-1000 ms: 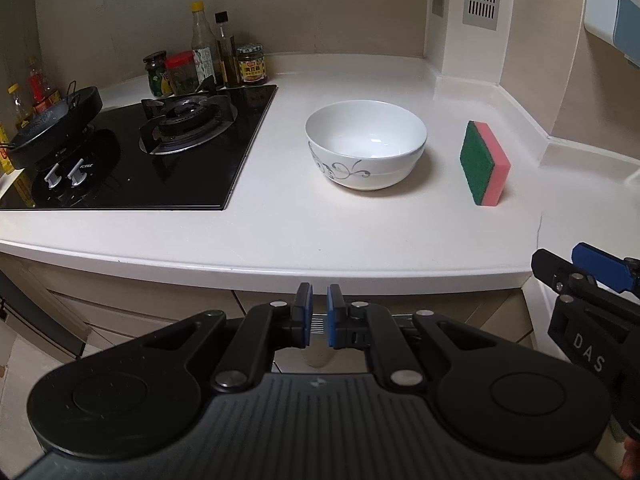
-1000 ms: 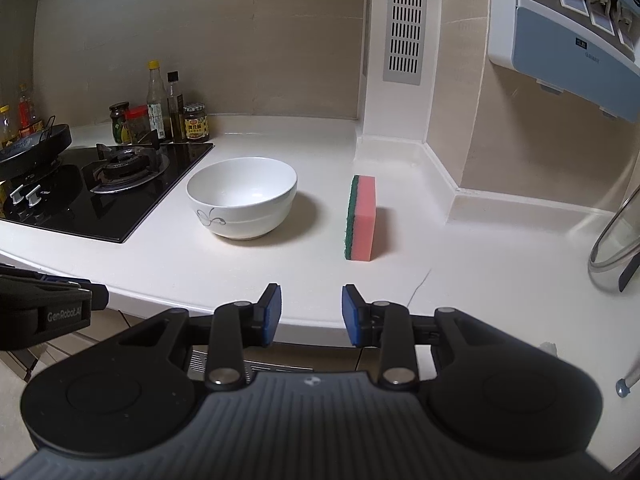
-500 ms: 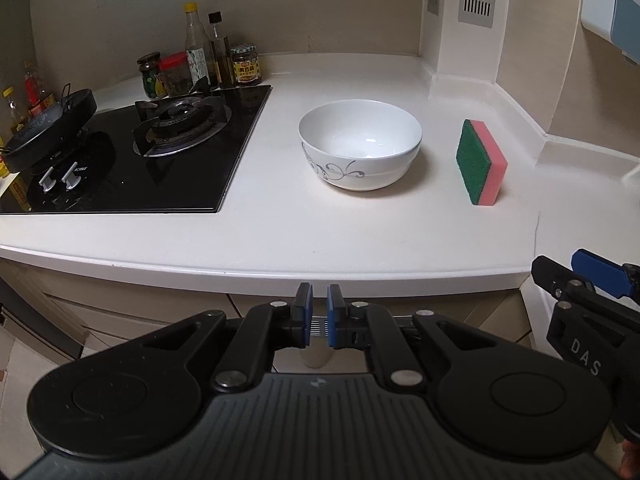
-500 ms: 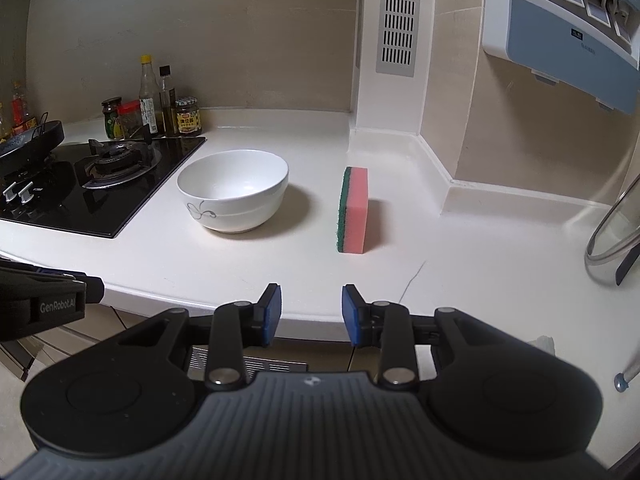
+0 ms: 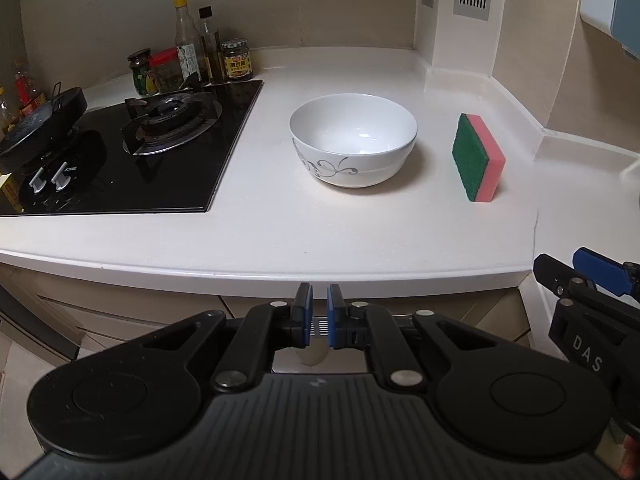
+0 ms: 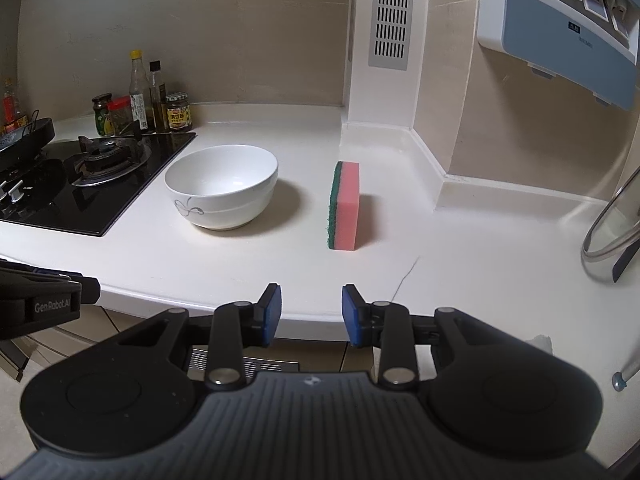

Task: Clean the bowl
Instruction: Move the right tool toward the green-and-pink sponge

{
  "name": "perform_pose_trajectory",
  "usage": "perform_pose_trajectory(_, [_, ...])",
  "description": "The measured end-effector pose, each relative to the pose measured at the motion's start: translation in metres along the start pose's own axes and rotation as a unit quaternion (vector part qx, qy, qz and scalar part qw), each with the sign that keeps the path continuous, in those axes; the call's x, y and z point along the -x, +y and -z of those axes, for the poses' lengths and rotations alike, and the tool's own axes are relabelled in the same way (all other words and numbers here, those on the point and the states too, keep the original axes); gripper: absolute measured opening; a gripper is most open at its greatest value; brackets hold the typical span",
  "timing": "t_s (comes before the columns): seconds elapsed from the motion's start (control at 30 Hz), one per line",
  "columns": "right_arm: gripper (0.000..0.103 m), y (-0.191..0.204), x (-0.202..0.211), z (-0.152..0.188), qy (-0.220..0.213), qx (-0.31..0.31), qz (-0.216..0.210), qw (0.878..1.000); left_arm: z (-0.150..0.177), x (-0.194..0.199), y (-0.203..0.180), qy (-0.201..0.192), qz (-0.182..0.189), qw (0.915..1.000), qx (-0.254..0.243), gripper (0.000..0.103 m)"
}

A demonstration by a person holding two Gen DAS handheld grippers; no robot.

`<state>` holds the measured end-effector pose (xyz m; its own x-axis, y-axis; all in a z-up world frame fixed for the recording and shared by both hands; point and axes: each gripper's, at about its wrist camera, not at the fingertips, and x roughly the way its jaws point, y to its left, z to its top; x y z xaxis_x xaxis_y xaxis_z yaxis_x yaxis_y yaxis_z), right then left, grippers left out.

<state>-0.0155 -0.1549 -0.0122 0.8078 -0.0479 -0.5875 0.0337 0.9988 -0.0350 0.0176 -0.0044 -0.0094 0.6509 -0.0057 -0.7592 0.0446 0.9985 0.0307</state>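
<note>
A white bowl [image 5: 353, 140] [image 6: 222, 186] with a grey scroll pattern stands upright on the white counter [image 5: 280, 232], right of the hob. A pink sponge [image 5: 478, 157] [image 6: 345, 205] with a green scouring face stands on its edge to the bowl's right. My left gripper [image 5: 319, 312] hangs in front of the counter's edge, its blue pads nearly together with nothing between them. My right gripper [image 6: 311, 312] hovers at the counter's front edge, short of the sponge, open and empty. Each gripper shows at the edge of the other's view.
A black gas hob [image 5: 120, 164] with a dark pan [image 5: 42, 120] fills the left of the counter. Bottles and jars [image 5: 192, 64] stand in the back corner. A glass lid [image 6: 608, 224] leans at the far right. Cabinet fronts lie below the edge.
Bowl and sponge have shifted slightly left in both views, a small drift of the cameras. Neither gripper's jaws have changed.
</note>
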Motion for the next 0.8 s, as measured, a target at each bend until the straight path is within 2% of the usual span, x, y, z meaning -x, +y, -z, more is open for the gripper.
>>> perform_pose_trajectory(0.8, [0.029,-0.002,-0.031,-0.015,0.011,0.005,0.015,1.0,-0.021,-0.022,0.003,0.004,0.005,1.0,0.004,0.008])
